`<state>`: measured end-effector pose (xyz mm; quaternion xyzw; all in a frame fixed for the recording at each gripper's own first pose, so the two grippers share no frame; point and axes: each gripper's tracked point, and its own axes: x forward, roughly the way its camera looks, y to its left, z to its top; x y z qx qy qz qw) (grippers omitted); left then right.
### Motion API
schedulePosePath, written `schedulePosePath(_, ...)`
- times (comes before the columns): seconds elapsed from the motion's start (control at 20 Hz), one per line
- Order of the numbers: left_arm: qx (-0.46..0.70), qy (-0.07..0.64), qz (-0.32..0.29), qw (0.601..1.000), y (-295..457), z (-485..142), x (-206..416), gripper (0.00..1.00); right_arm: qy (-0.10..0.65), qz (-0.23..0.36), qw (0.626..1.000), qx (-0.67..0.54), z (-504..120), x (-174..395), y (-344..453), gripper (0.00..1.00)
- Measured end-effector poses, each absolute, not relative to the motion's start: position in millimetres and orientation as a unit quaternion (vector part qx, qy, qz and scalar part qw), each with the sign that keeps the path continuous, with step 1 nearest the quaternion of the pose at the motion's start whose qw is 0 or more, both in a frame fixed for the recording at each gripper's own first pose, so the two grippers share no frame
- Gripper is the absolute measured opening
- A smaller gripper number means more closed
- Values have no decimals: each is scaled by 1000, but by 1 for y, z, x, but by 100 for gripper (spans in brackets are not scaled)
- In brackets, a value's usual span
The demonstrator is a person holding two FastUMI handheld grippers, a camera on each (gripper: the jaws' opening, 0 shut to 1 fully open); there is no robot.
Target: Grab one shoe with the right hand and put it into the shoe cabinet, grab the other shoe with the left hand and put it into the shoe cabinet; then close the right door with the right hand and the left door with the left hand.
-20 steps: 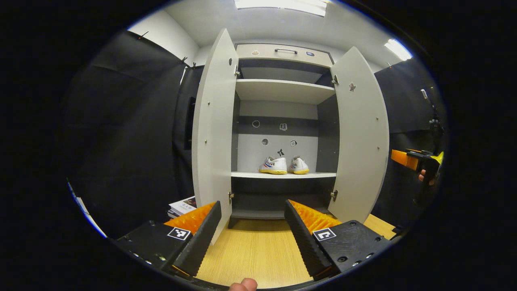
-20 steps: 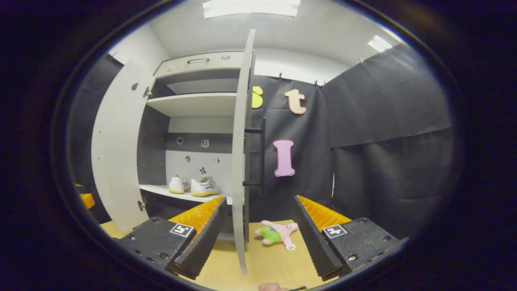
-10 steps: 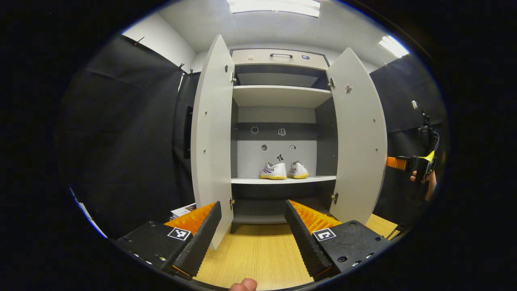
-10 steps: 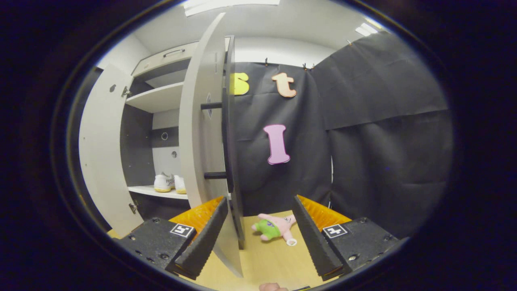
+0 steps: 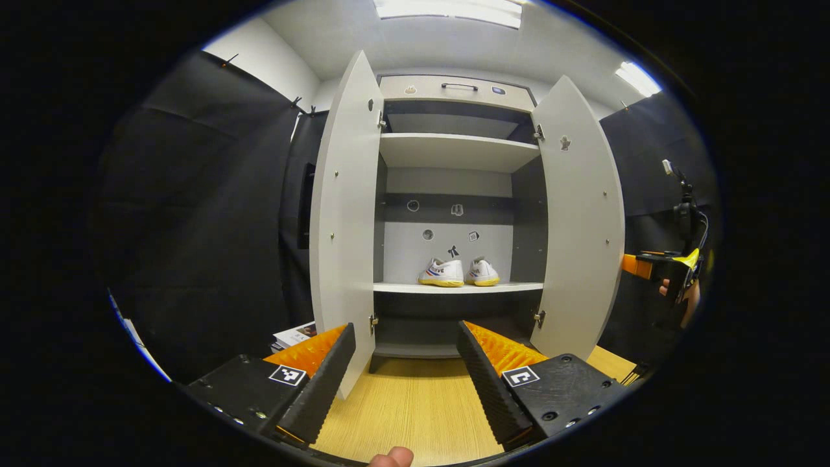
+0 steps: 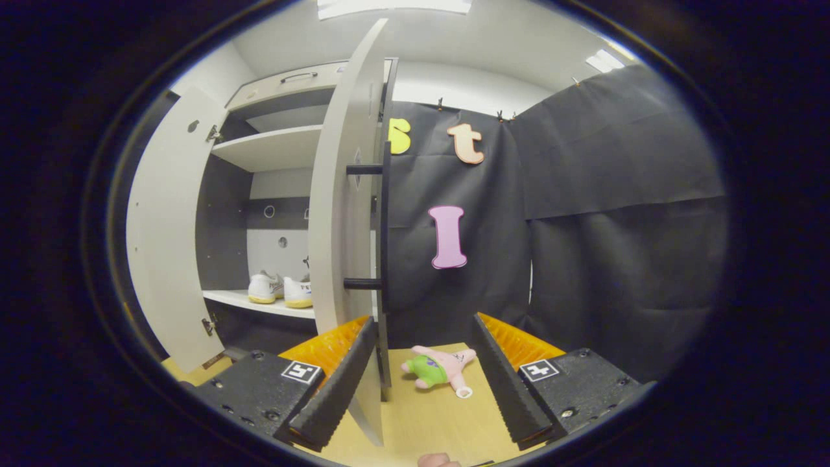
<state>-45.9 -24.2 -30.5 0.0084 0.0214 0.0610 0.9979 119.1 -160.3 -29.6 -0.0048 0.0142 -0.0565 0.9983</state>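
Two white shoes with yellow soles [image 5: 458, 273] stand side by side on the middle shelf [image 5: 454, 287] of the shoe cabinet, seen too in the right gripper view [image 6: 282, 290]. Both doors hang open: left door [image 5: 342, 227], right door [image 5: 580, 220]. My left gripper [image 5: 405, 376] is open and empty, in front of the cabinet, above the wooden floor. My right gripper [image 6: 421, 373] is open beside the right door's outer face [image 6: 343, 214], its left finger [image 6: 334, 383] close to the black bar handle [image 6: 384, 227]. The right gripper [image 5: 658, 266] also shows far right in the left gripper view.
A pink and green plush toy [image 6: 438, 370] lies on the wooden floor [image 6: 428, 415] by the black cloth wall. A stack of magazines [image 5: 295, 335] sits left of the cabinet. An upper shelf [image 5: 454, 148] and a drawer with handle [image 5: 459, 85] top the cabinet.
My right gripper moved right around the right door's edge to its outer, handle side. The left gripper drifted slightly; the doors stand where they were.
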Motion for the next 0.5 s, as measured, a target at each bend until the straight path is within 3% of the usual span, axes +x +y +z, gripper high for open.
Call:
schedulePosePath(0.05, 10, 21, 62, 998, -24, -31, -46, 94, 13, -52, 999, -4, -30, 120, -151, 96)
schedulePosePath(0.1, 11, 20, 62, 998, -24, -30, -45, 94, 12, -47, 999, -3, -30, 121, -142, 92)
schedulePosePath(0.15, 11, 18, 62, 998, -24, -30, -45, 94, 11, -40, 999, -4, -30, 122, -132, 96)
schedulePosePath(0.5, 13, 24, 72, 997, -14, -35, -48, 94, 15, 21, 1000, -8, -33, 144, -56, 96)
